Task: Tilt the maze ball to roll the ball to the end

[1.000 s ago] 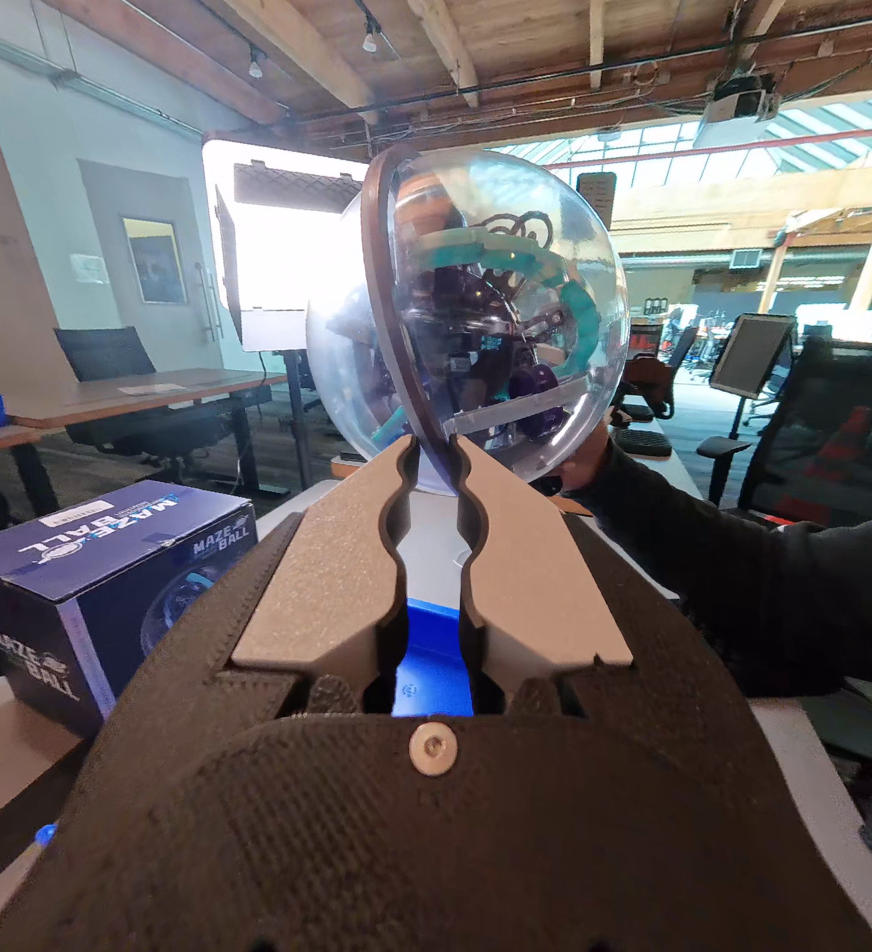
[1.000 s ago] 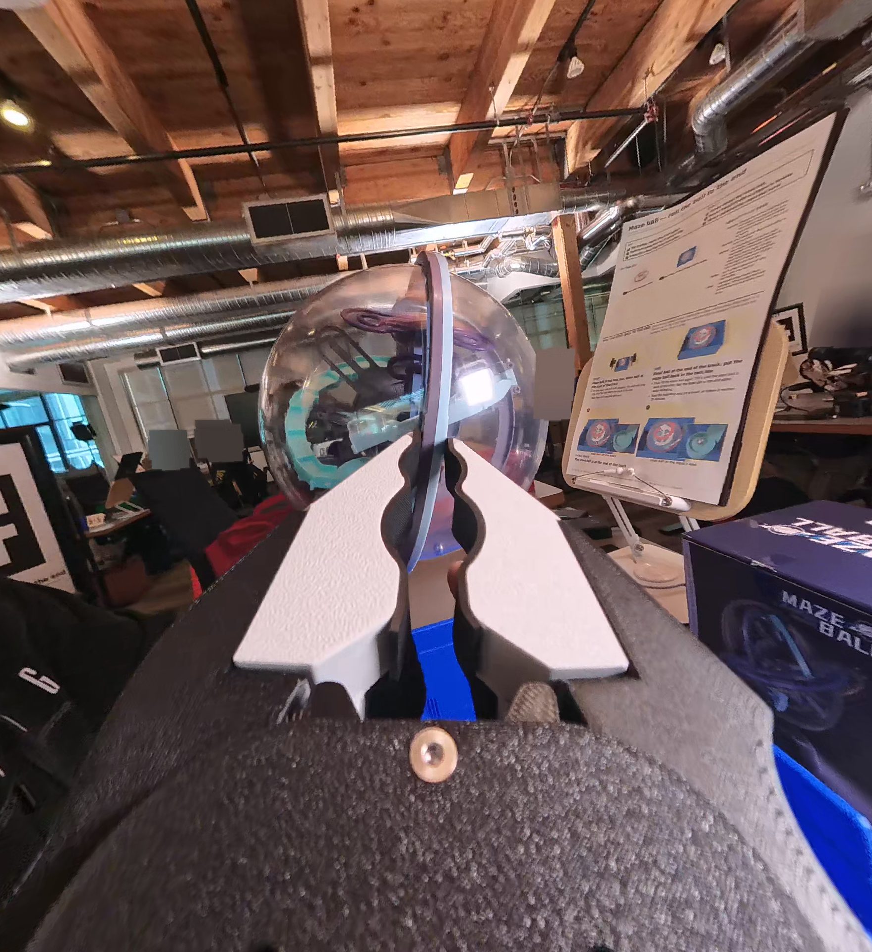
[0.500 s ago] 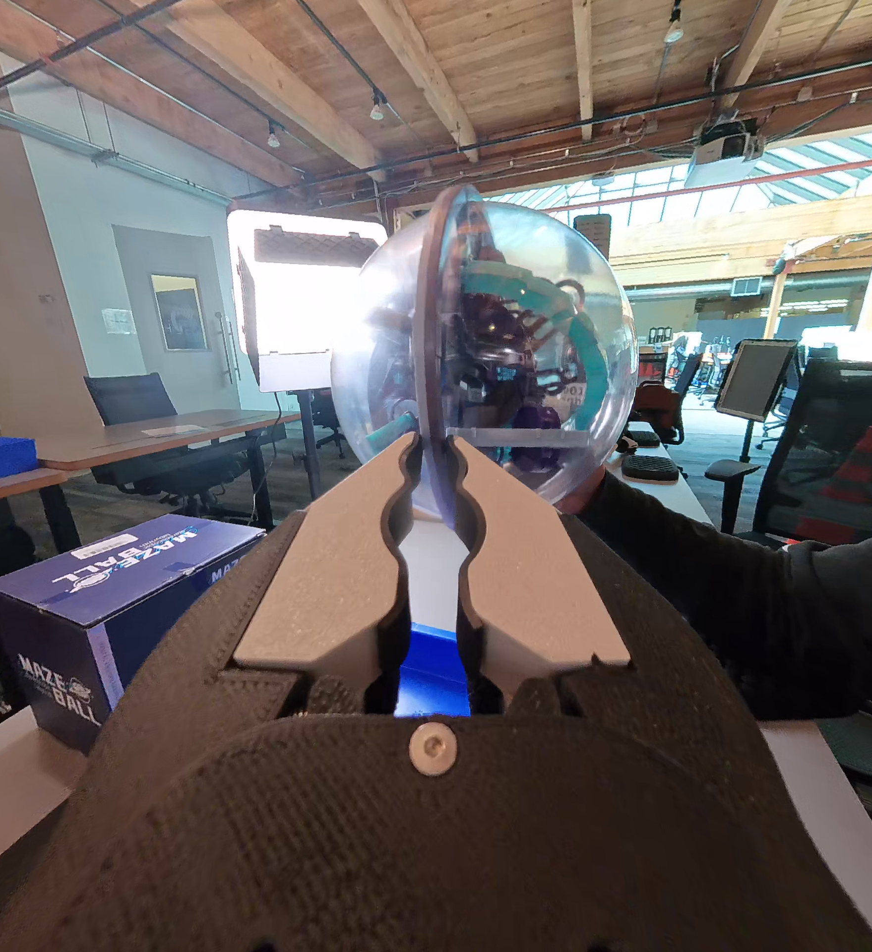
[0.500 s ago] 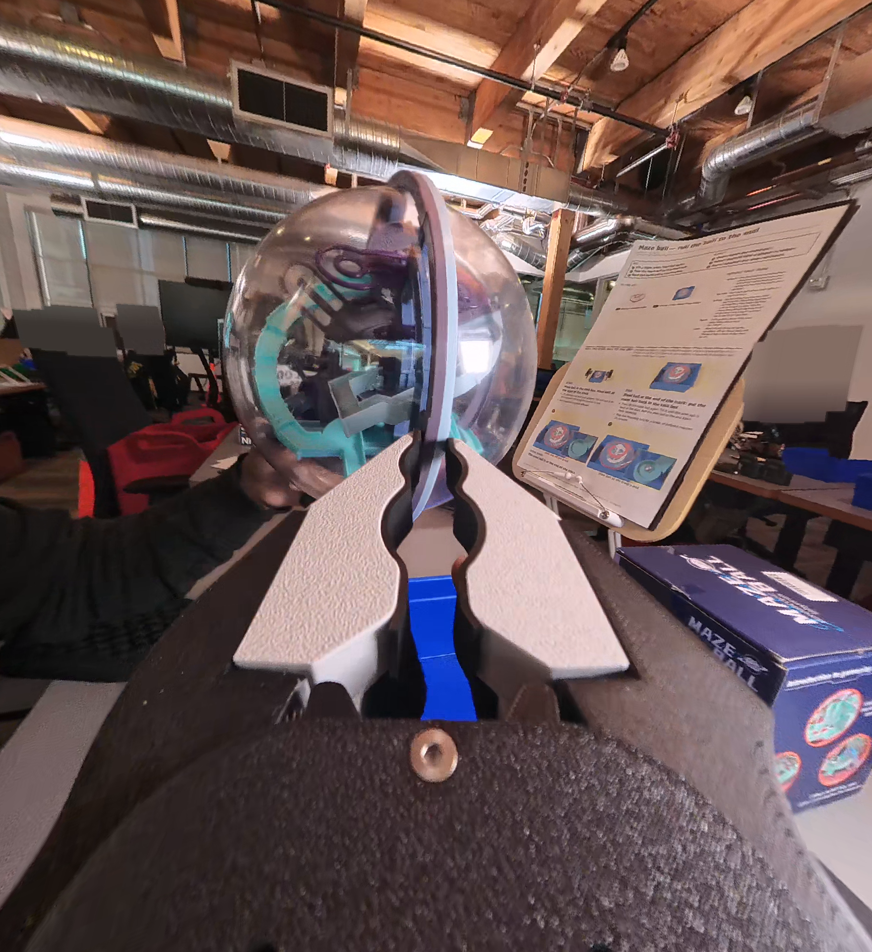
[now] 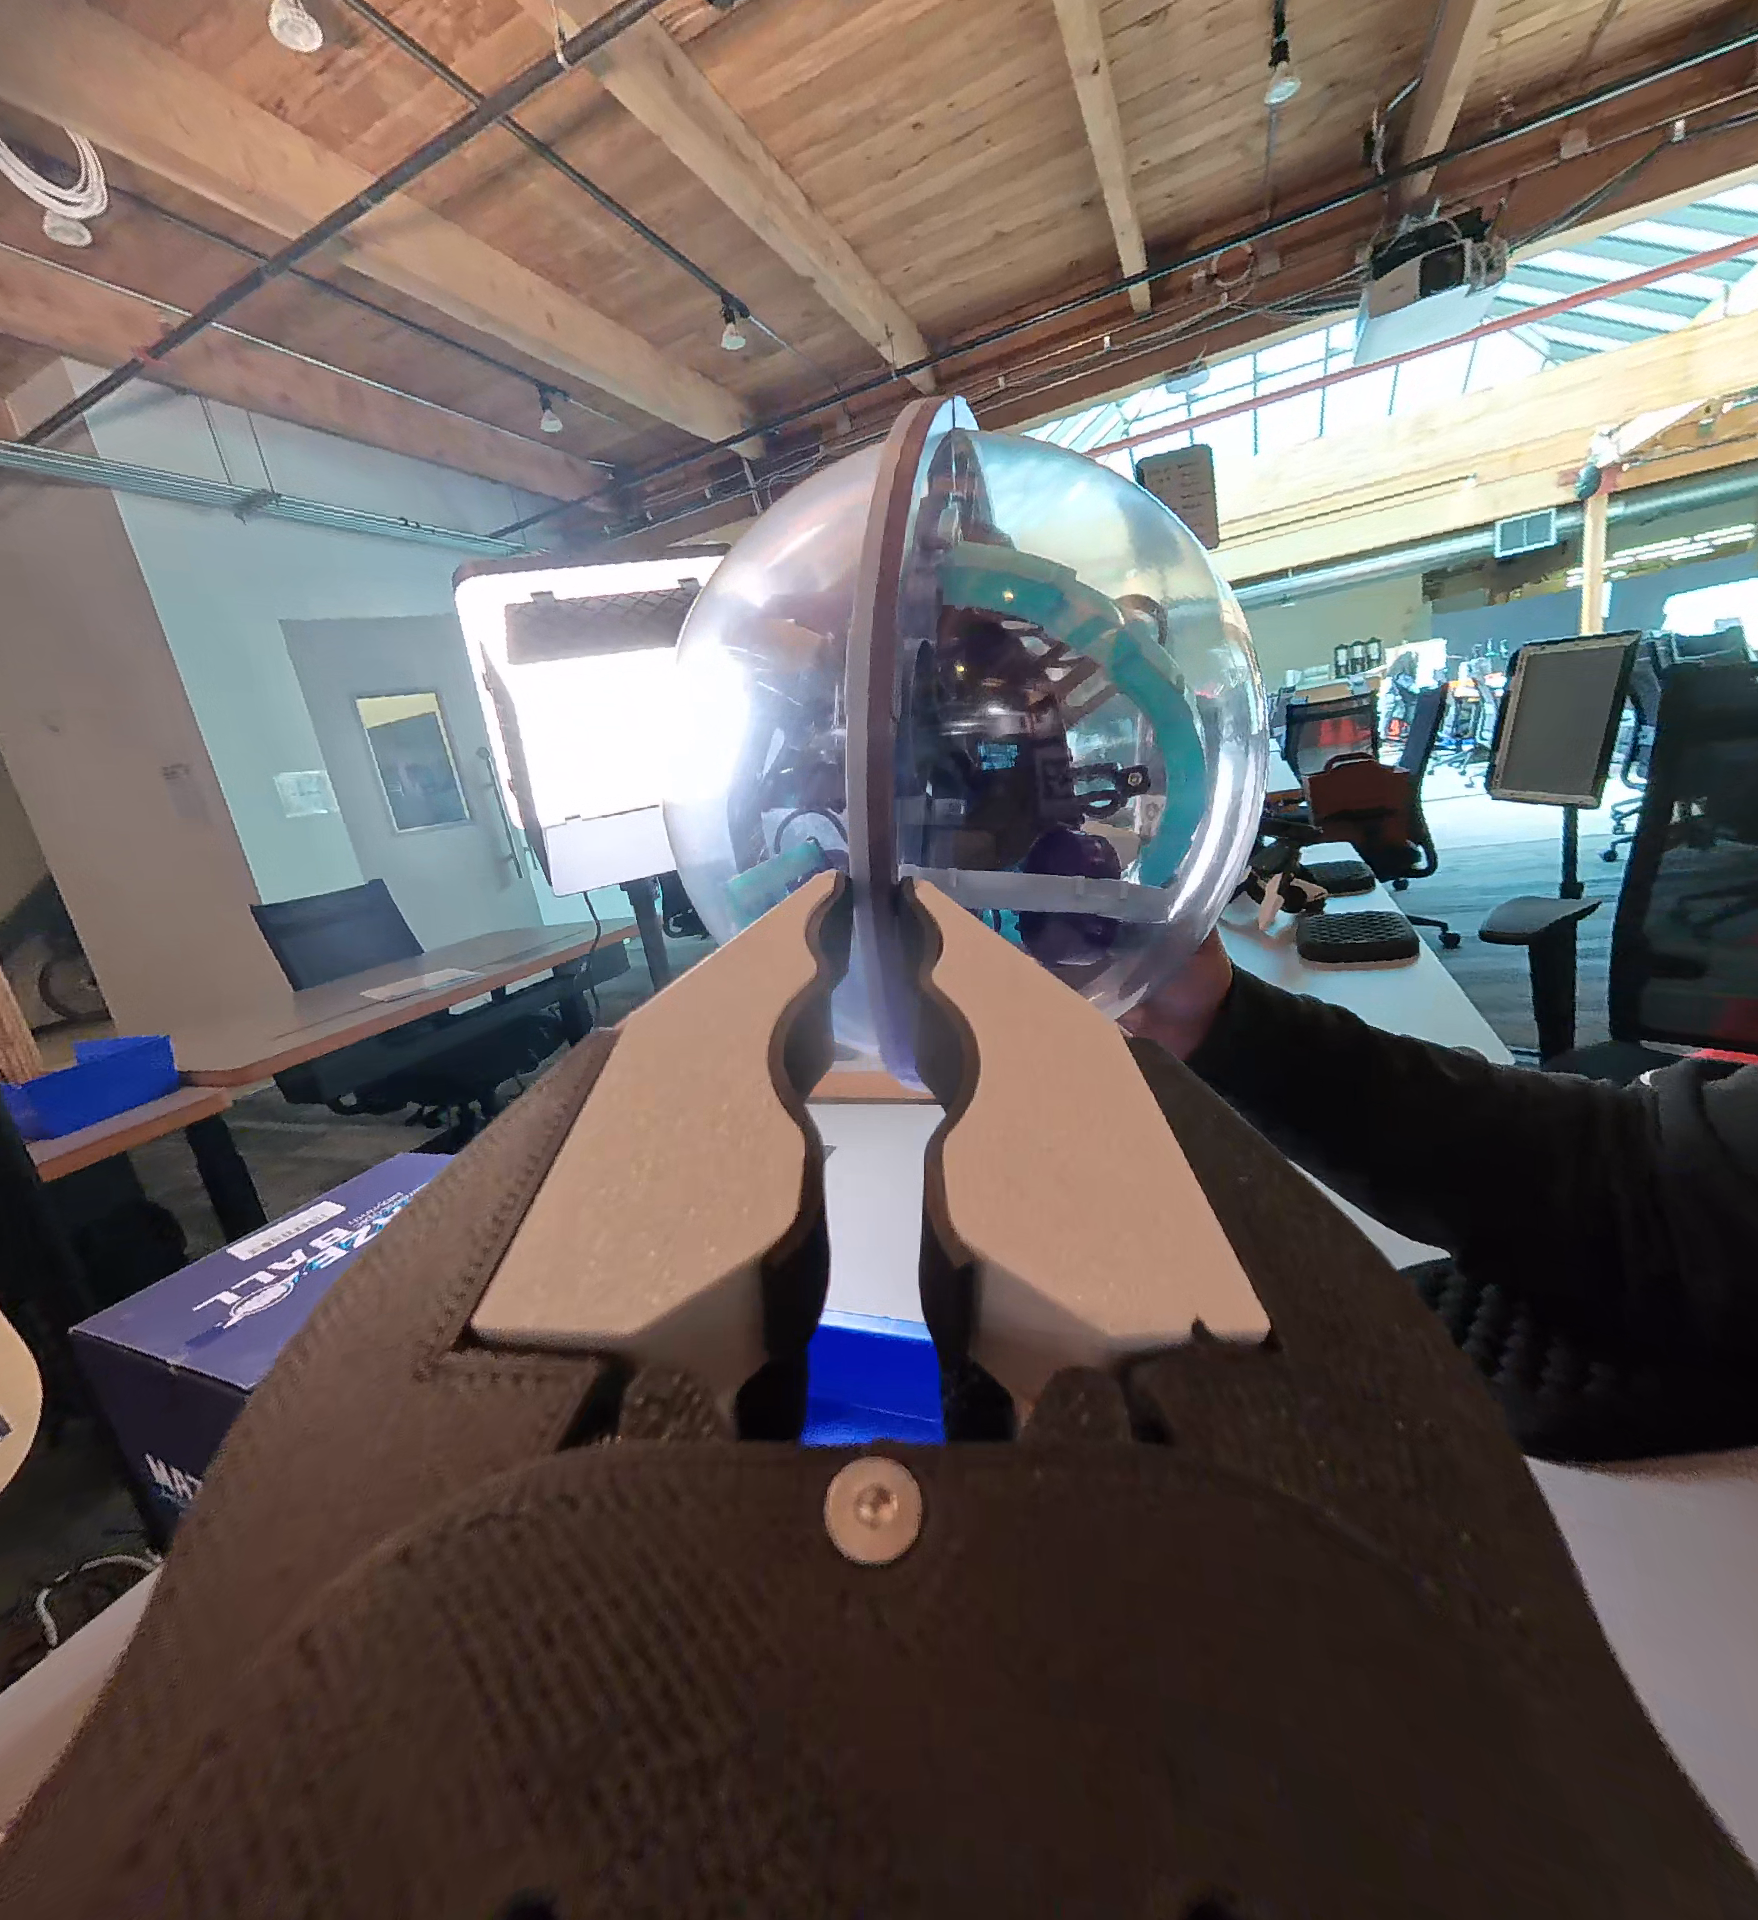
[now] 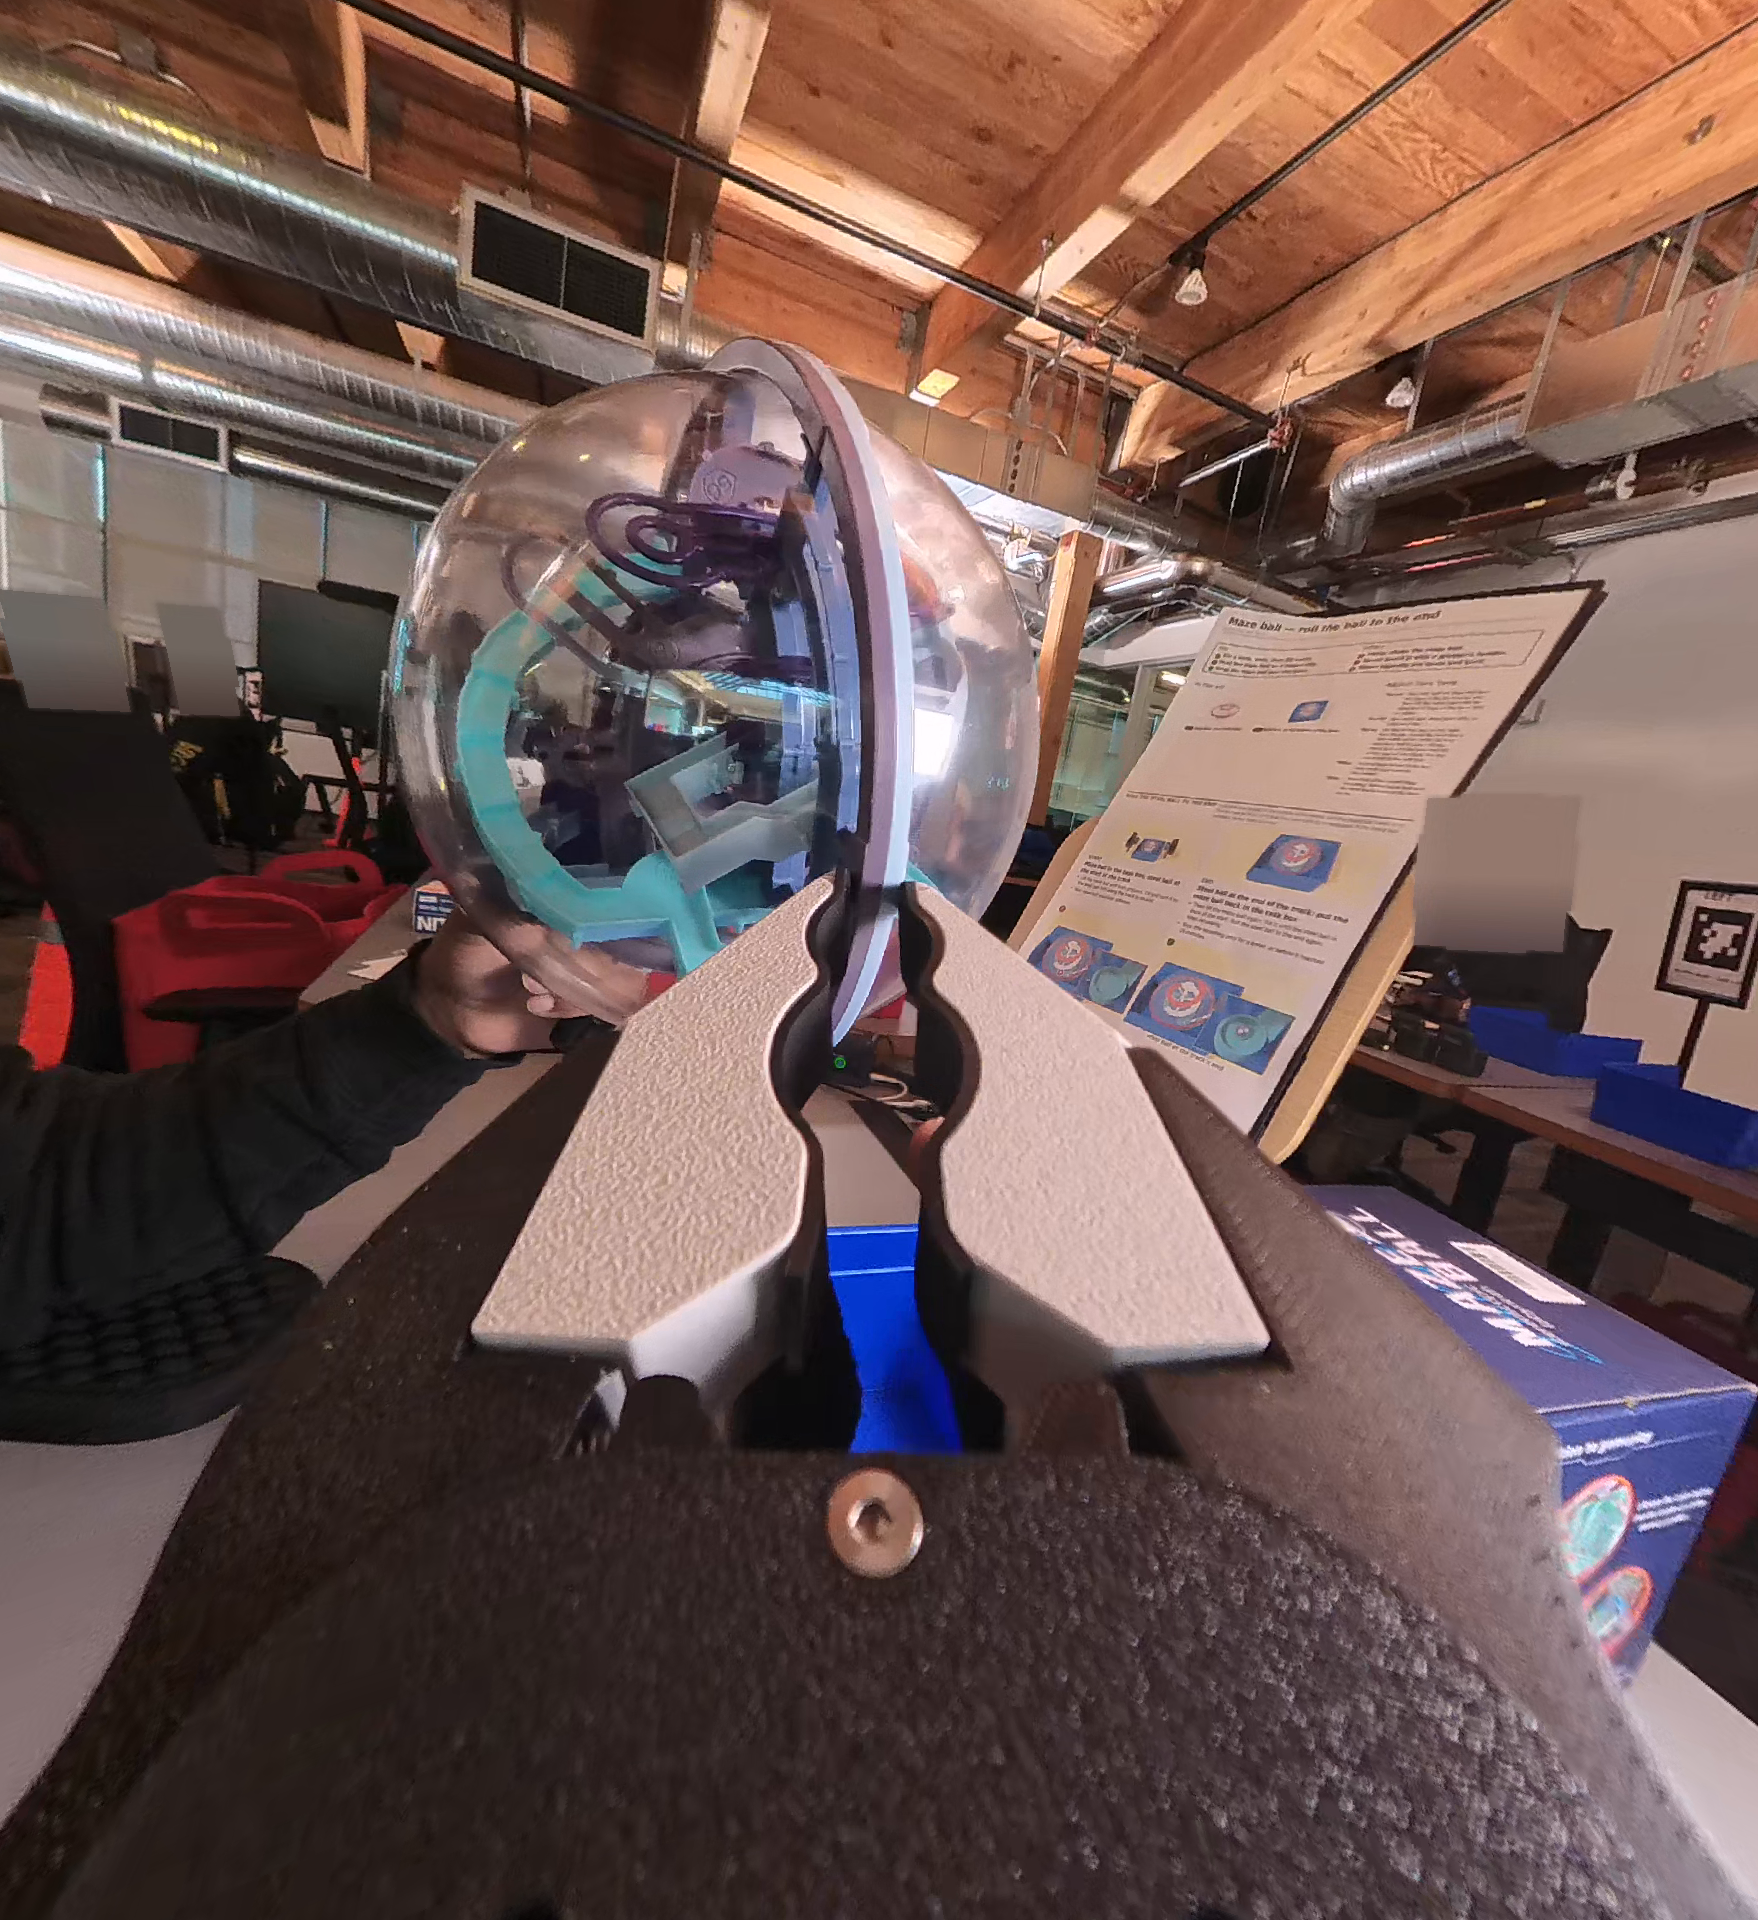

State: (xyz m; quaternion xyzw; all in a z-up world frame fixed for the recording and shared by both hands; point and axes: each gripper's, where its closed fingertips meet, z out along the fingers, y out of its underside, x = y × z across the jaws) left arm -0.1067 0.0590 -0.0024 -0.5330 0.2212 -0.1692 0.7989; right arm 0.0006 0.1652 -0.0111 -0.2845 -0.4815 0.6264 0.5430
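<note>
left wrist view: my left gripper (image 5: 877,894) clamps the maze ball (image 5: 968,717) rim.
right wrist view: my right gripper (image 6: 870,899) pinches that rim too.
ball: lifted, seam upright.

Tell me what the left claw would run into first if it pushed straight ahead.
The left claw is already shut on the rim of the maze ball, so the ball's clear shell comes first. Beyond it, probably the other hand, though depth is unclear.

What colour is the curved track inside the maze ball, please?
Teal; the curved track inside the clear maze ball shows best in the right wrist view.
</note>
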